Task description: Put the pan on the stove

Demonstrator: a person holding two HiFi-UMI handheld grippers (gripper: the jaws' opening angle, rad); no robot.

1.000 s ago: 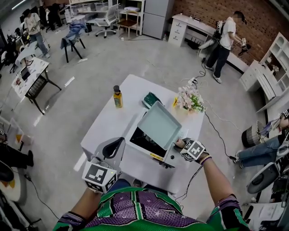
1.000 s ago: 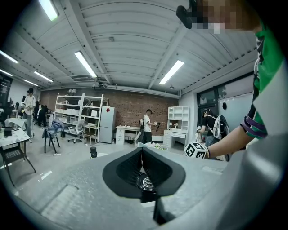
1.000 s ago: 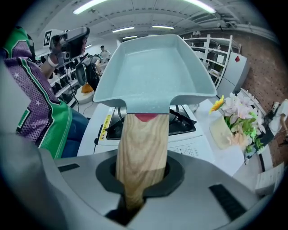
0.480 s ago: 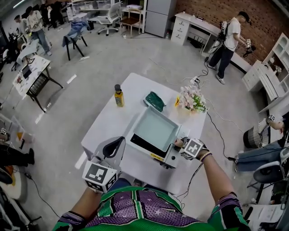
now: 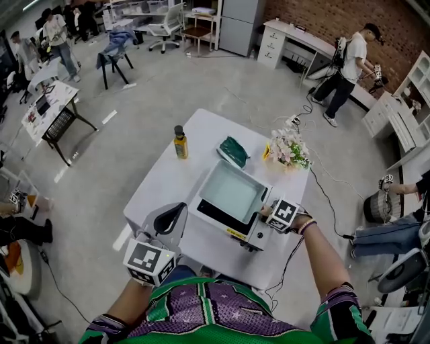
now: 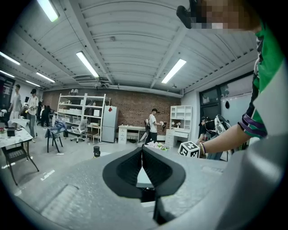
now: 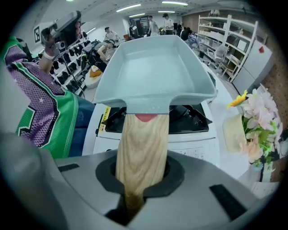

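Pan [image 7: 155,67]: square, shallow, pale teal, smooth; light wooden handle [image 7: 143,143]; we see it empty, over the black-topped stove [image 5: 222,216] at frame centre.
Right hand-held gripper [image 7: 141,179]: clamped on that handle.
Left hand-held gripper [image 6: 142,167]: jaws together, bare, lower left.
Desk [image 5: 168,176]: white; bottle [image 5: 180,143], flowers [image 5: 289,149].
Room: grey floor [image 5: 168,80], brick wall [image 5: 316,17] upper right.

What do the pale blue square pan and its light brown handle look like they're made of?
The pale blue square pan is probably coated or enamelled metal: smooth, even colour, a soft satin sheen and thin walls. Its light brown handle looks like wood, or a wood-look finish: matte, with grain lines running along it.
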